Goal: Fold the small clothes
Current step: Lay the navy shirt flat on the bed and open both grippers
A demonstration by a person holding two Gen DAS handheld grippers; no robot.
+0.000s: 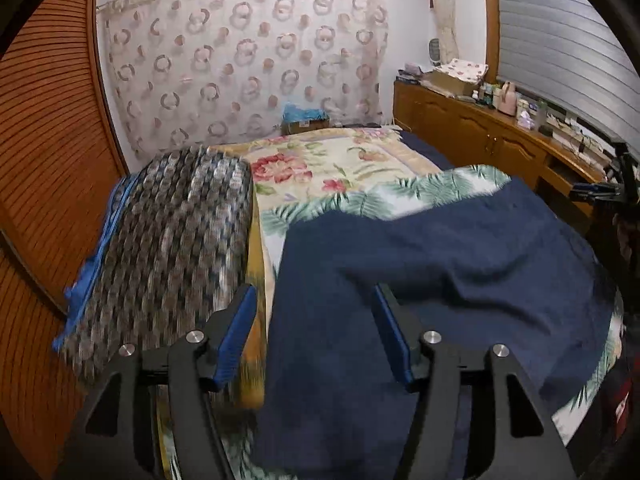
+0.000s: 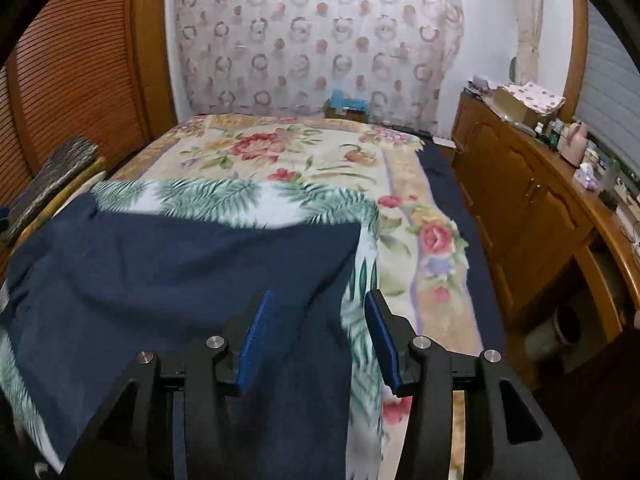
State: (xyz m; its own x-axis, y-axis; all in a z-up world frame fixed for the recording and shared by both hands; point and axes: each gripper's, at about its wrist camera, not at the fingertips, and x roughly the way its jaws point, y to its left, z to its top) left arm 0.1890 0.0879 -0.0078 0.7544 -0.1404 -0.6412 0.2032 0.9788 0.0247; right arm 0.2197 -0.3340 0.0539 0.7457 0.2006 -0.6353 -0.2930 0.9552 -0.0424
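Observation:
A dark navy garment (image 1: 420, 272) lies spread flat on a palm-leaf cloth (image 1: 436, 186) on the bed; it also shows in the right wrist view (image 2: 180, 272). My left gripper (image 1: 314, 300) is open and empty, hovering above the garment's near left part. My right gripper (image 2: 316, 308) is open and empty, over the garment's near right edge, where the palm-leaf cloth (image 2: 240, 196) shows beside it. The near hem of the garment is hidden behind the gripper bodies.
A floral blanket (image 2: 304, 152) covers the bed. A folded grey patterned blanket (image 1: 168, 248) lies at the bed's left side. A wooden cabinet (image 2: 532, 200) with clutter runs along the right. A slatted wooden door (image 1: 44, 168) stands at left.

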